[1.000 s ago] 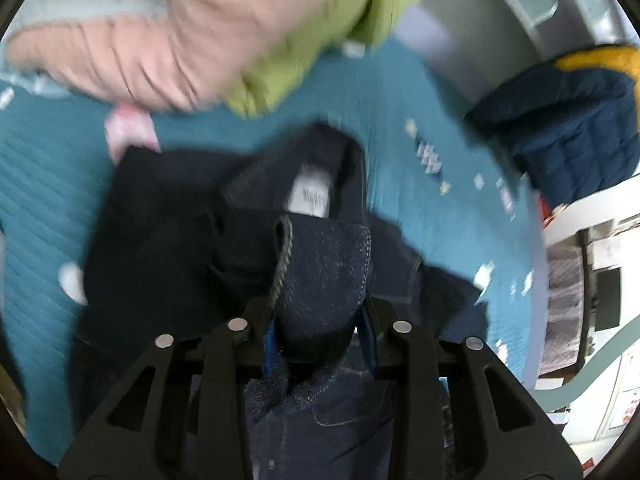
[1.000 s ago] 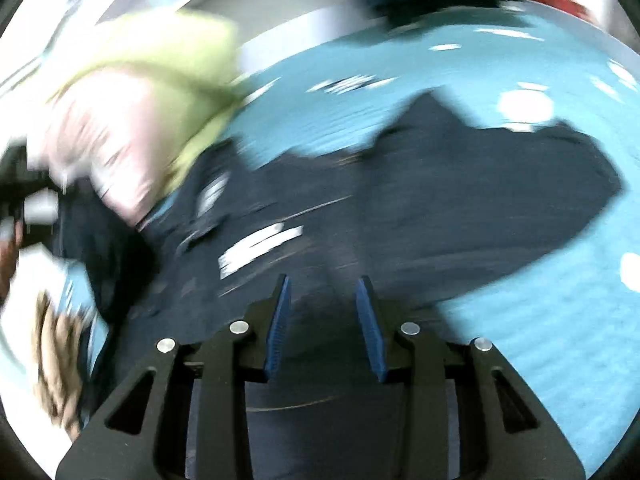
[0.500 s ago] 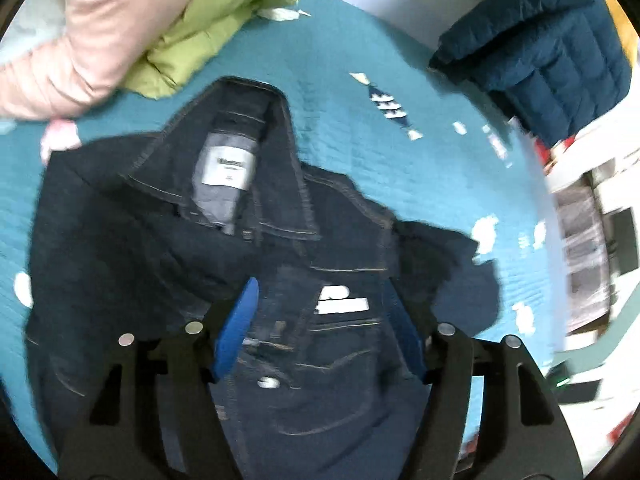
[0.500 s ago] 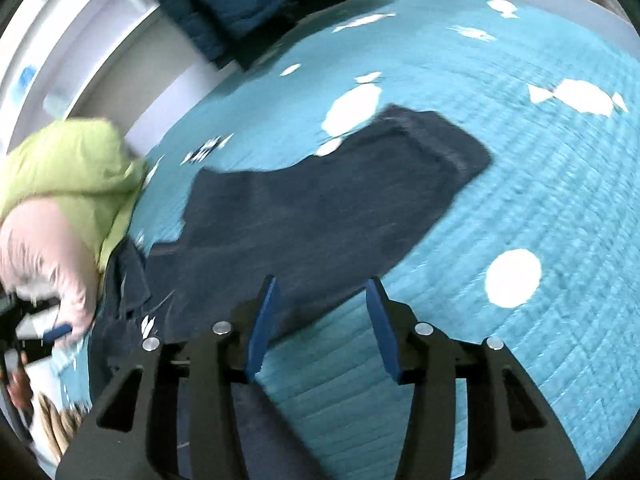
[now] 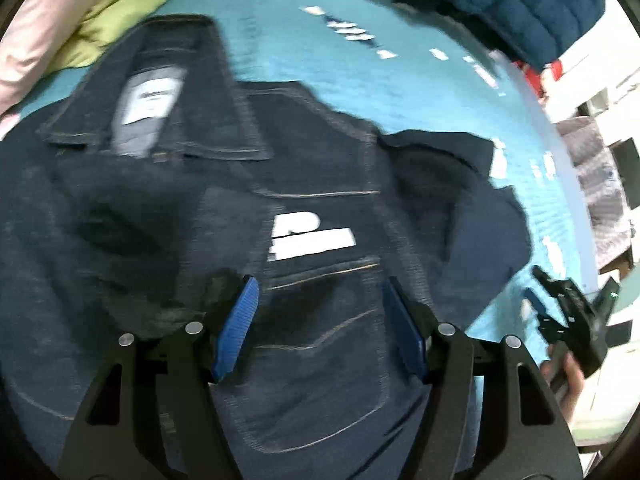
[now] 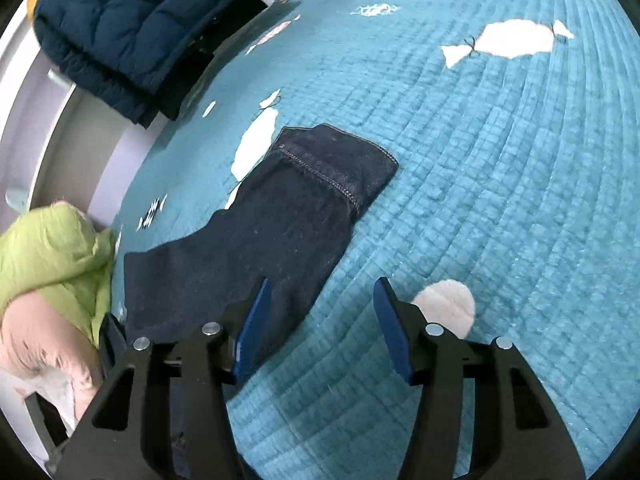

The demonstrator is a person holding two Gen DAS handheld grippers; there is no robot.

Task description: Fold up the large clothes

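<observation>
— Since a flat start is needed for folding, why is the denim jacket [image 5: 304,208] laid front-up on the teal quilt [image 6: 500,184], its sleeve [image 6: 288,216] stretched out sideways?
— So it can be folded inward, it is judged. Both jaw pairs have just been opening: the left gripper [image 5: 318,326] is held apart over the chest, the right gripper [image 6: 322,326] apart beside the sleeve; nothing is gripped

Bare quilt [image 6: 480,200] right of denim sleeve [image 6: 304,208]; navy puffer [image 6: 132,28], green jacket [image 6: 52,252] crowd far edge.
</observation>
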